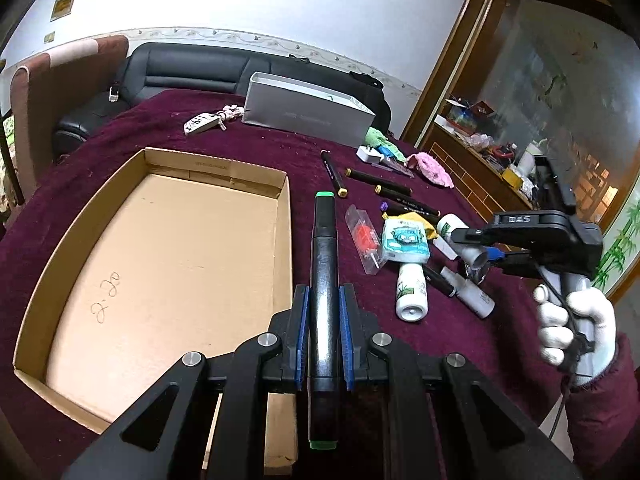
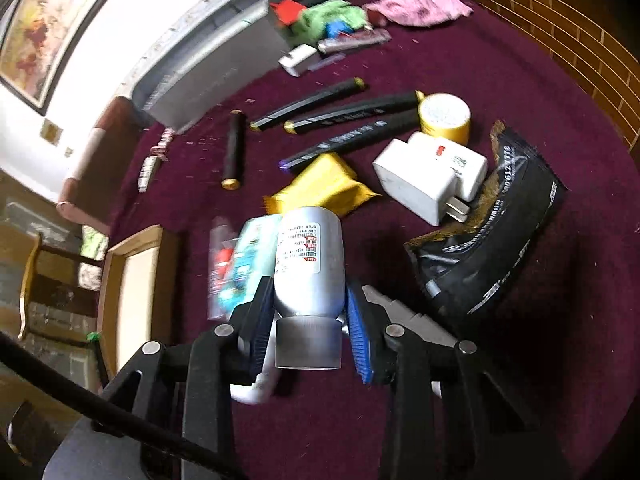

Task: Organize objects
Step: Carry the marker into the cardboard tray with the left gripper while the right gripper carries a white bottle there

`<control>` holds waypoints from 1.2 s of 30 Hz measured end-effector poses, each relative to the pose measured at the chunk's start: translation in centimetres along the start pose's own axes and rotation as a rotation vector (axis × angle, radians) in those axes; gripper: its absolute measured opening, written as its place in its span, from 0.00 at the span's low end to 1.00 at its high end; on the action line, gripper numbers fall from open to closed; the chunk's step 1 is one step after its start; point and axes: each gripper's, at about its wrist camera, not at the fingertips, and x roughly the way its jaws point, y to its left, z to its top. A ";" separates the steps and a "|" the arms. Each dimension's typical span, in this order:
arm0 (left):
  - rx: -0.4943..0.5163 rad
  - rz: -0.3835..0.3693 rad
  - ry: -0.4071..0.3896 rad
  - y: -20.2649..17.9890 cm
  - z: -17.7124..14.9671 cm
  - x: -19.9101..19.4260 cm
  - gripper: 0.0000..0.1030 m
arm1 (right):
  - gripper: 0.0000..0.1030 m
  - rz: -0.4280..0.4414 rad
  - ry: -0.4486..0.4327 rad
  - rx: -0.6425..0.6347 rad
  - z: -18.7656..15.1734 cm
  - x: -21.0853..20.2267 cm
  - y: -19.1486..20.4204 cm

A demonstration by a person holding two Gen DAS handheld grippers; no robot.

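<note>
My left gripper (image 1: 323,296) is shut on a black marker with green ends (image 1: 323,280), held lengthwise between the blue pads, above the right wall of an open cardboard box (image 1: 160,264). My right gripper (image 2: 308,308) is shut on a silver bottle (image 2: 308,264) with a printed label, lifted above the maroon tablecloth (image 2: 500,92). The right gripper also shows in the left wrist view (image 1: 474,250), over a clutter of items. Several black markers (image 2: 340,116) lie on the cloth beyond it.
On the cloth lie white bottles (image 1: 410,288), a teal packet (image 1: 404,242), a red item in a clear packet (image 1: 366,240), a yellow pouch (image 2: 324,188), a white charger (image 2: 428,180), a yellow tape roll (image 2: 444,116), a black bag (image 2: 488,236), cloths (image 2: 420,4), keys (image 1: 204,122) and a grey box (image 1: 304,108).
</note>
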 end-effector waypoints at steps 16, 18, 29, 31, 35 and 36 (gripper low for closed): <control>-0.080 0.126 0.107 7.5 5.6 6.6 0.11 | 0.32 0.160 0.151 -0.201 -1.1 7.5 16.1; -0.100 0.130 0.125 8.5 6.1 7.7 0.11 | 0.32 0.140 0.163 -0.221 -1.3 8.9 17.4; -0.183 0.062 0.170 10.5 7.0 11.3 0.11 | 0.32 0.033 0.190 -0.243 -1.0 14.7 19.5; -0.187 0.048 0.172 10.4 7.0 11.6 0.11 | 0.32 0.024 0.176 -0.251 -0.7 14.9 19.8; -0.209 0.021 0.161 10.7 7.1 11.8 0.11 | 0.32 0.004 0.165 -0.275 -0.8 15.0 20.4; -0.216 0.022 0.155 10.8 7.2 11.7 0.11 | 0.32 0.001 0.164 -0.279 -0.8 14.9 20.5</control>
